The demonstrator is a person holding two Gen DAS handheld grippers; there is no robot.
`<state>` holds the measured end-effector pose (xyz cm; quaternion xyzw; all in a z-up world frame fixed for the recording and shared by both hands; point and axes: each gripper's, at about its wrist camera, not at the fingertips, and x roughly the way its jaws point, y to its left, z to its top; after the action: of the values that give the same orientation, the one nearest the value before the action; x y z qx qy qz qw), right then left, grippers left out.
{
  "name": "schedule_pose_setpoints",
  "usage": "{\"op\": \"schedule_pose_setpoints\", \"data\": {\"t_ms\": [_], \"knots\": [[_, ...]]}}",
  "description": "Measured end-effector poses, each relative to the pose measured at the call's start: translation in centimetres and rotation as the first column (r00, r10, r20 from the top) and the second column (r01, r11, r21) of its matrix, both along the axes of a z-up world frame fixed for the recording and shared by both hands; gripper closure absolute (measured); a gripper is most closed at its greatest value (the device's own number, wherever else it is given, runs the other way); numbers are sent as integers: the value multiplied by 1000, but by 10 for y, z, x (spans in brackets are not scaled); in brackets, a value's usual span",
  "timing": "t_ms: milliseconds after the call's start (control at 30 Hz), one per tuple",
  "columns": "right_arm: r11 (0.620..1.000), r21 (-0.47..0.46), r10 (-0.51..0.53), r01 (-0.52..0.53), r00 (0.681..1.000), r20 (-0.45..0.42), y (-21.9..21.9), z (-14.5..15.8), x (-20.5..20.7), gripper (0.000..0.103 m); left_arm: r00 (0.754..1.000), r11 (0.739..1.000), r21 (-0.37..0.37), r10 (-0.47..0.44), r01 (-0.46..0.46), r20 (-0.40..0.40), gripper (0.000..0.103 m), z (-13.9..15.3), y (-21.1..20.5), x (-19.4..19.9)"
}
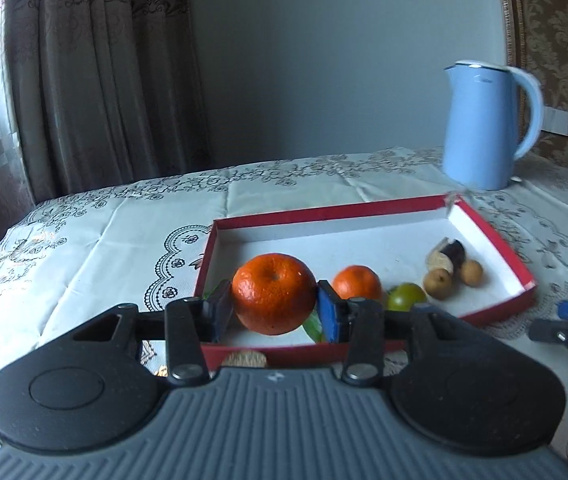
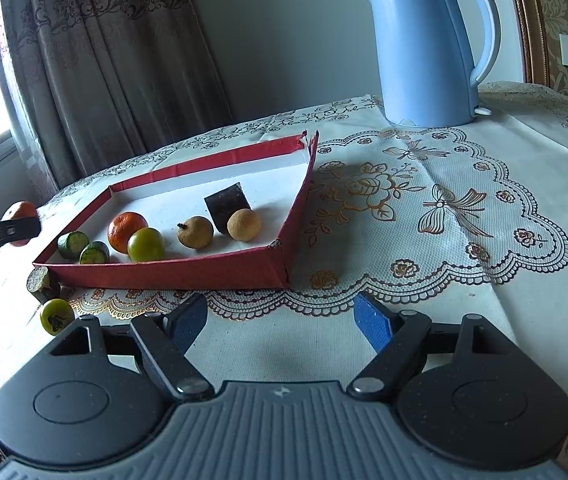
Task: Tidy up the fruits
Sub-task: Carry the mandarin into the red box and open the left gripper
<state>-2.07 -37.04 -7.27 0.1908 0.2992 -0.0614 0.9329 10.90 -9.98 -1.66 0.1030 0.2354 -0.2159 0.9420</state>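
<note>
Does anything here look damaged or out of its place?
Yes. The red box is torn open at its far corner, where the walls have separated. Also, a green fruit and a cut brown piece lie outside it on the tablecloth.

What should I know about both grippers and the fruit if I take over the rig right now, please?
Left gripper: jaws shut on a large orange mandarin, held at the near left end of the shallow red cardboard tray.
Right gripper: jaws open, empty, over the patterned white tablecloth in front of the tray.
In the tray: a smaller orange mandarin, a round green fruit, two cut green pieces, two tan longans, a dark brown block.
Left: release the held mandarin into the tray; then a small green fruit and a rough brown stub lying on the cloth outside it.
</note>
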Motion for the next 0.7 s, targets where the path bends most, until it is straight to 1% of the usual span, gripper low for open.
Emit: {"op": "schedule_pose_setpoints", "data": {"t_ms": [100, 200, 467, 567, 700], "knots": [[1000, 7, -1, 1, 1000, 3, -1, 0, 0, 22, 999, 1000, 2, 25, -25, -37, 62, -6, -10, 21], [1000, 15, -2, 2, 1000, 7, -2, -1, -1, 22, 998, 998, 22, 52, -51, -47, 62, -13, -21, 35], [999, 43, -2, 1, 1000, 19, -6, -1, -2, 21, 992, 996, 56, 79, -74, -94, 62, -32, -34, 58], [999, 49, -1, 0, 1000, 21, -7, -1, -2, 21, 994, 995, 72, 77, -72, -75, 62, -35, -37, 57], [999, 54, 0, -1, 1000, 22, -7, -1, -2, 21, 994, 995, 68, 80, -76, -69, 61, -36, -37, 58]]}}
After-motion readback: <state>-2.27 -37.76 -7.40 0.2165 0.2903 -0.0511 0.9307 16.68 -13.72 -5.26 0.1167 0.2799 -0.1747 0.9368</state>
